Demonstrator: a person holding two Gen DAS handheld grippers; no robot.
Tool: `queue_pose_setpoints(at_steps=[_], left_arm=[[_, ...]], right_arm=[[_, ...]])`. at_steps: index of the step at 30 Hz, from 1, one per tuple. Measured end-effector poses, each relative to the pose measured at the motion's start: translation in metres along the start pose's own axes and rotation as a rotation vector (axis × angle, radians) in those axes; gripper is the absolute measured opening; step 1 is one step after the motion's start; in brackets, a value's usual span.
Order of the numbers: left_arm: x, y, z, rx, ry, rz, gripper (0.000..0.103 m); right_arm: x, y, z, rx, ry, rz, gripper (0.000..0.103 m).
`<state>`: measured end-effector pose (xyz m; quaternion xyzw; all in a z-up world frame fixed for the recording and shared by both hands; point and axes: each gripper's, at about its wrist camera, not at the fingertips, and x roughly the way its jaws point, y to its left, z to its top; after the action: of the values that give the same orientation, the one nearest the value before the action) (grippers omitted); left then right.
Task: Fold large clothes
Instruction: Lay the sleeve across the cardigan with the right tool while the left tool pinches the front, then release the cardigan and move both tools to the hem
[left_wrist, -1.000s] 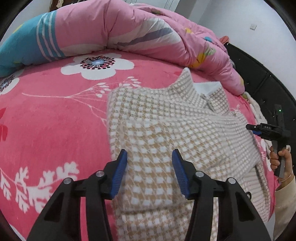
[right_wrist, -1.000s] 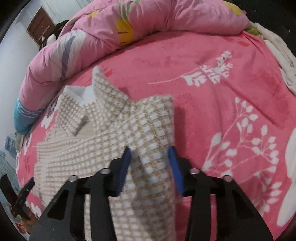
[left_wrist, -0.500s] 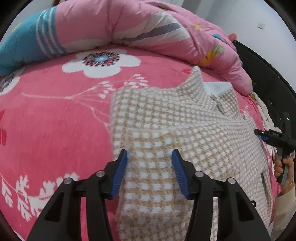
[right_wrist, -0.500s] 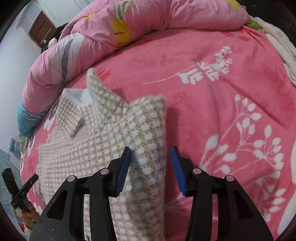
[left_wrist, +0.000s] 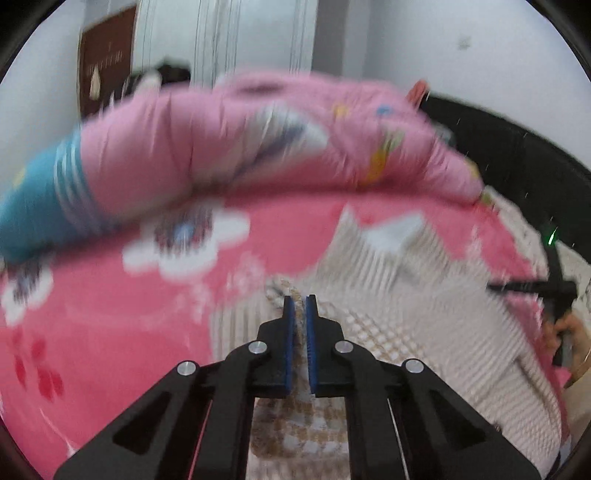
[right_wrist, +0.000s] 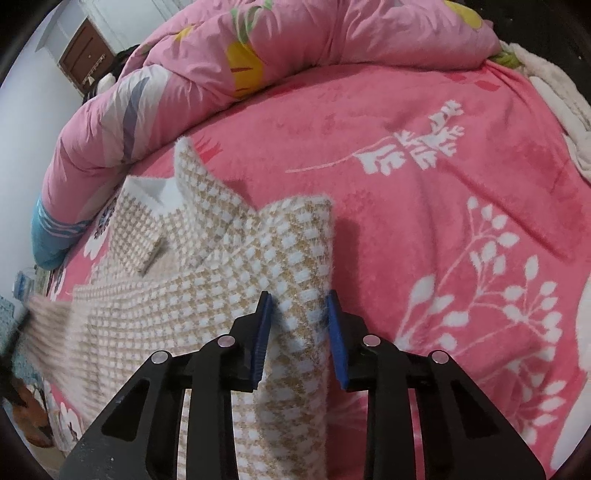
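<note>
A beige-and-white checked coat lies spread on the pink flowered bed blanket, collar toward the quilt. My left gripper is shut on a lifted edge of the coat; this view is motion-blurred. In the right wrist view that raised edge shows as a blurred strip at far left. My right gripper has its jaws closing on a raised fold at the coat's right side, the blue pads touching the cloth on both sides. The right gripper and a hand also show in the left wrist view.
A rolled pink quilt with a blue end lies along the far side of the bed. A white fluffy throw sits at the right edge by a black headboard. A brown door is in the far wall.
The left gripper's jaws closed on the coat's edge and rose with it, tilting the view up toward the wall. The right gripper's jaws narrowed around the fold; that hand stayed put.
</note>
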<state>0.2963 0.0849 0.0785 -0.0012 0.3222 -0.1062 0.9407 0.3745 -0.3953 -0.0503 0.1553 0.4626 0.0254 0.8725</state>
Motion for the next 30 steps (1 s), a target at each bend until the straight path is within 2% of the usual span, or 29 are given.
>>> queue_pose_setpoints(at_steps=[1,3,7,9,11,13,14,15,19,23,24,26,27,28,29,30], left_arm=[[0.001,0.002,0.007,-0.005,-0.008,0.006,0.006],[0.014,0.011,0.010,-0.036,0.030,0.010,0.006],[0.063,0.040,-0.032,-0.075,0.165,0.066,0.006],[0.078,0.052,-0.055,-0.114,0.208,0.062,0.006],[0.081,0.056,-0.067,-0.150,0.205,0.042,0.006],[0.077,0.052,-0.069,-0.137,0.179,0.049,0.006],[0.077,0.050,-0.067,-0.132,0.173,0.053,0.006],[0.074,0.048,-0.065,-0.129,0.160,0.057,0.006],[0.058,0.046,-0.055,-0.124,0.092,0.050,0.006],[0.082,0.044,-0.066,-0.099,0.175,0.076,0.006],[0.088,0.044,-0.071,-0.091,0.191,0.080,0.007],[0.087,0.042,-0.074,-0.077,0.179,0.091,0.010],[0.084,0.043,-0.073,-0.082,0.172,0.087,0.013],[0.078,0.046,-0.071,-0.095,0.170,0.089,0.017],[0.074,0.048,-0.069,-0.102,0.164,0.098,0.026],[0.066,0.050,-0.067,-0.106,0.143,0.107,0.029]], right_arm=[[-0.002,-0.002,-0.001,0.002,-0.002,-0.001,0.027],[-0.003,-0.004,-0.002,0.004,-0.005,-0.005,0.027],[-0.001,-0.007,-0.003,0.012,-0.013,0.005,0.030],[0.001,-0.008,-0.002,0.020,-0.012,0.017,0.031],[0.002,-0.006,0.000,0.009,-0.008,0.009,0.031],[0.001,-0.002,0.002,-0.015,-0.012,0.000,0.025],[-0.001,0.002,0.002,-0.039,-0.025,-0.008,0.015],[-0.005,0.005,0.002,-0.055,-0.044,-0.017,0.011],[-0.017,0.010,-0.001,-0.076,-0.119,-0.023,0.008],[0.006,0.001,-0.002,-0.066,-0.098,-0.068,0.008],[0.011,-0.001,-0.002,-0.060,-0.086,-0.071,0.012],[0.011,-0.007,0.000,-0.036,-0.085,-0.107,0.028],[0.005,-0.010,0.001,-0.029,-0.091,-0.134,0.046],[-0.004,-0.012,0.002,-0.024,-0.106,-0.146,0.053],[-0.011,-0.012,0.001,-0.026,-0.119,-0.145,0.054],[-0.028,-0.008,-0.001,-0.037,-0.152,-0.144,0.054]])
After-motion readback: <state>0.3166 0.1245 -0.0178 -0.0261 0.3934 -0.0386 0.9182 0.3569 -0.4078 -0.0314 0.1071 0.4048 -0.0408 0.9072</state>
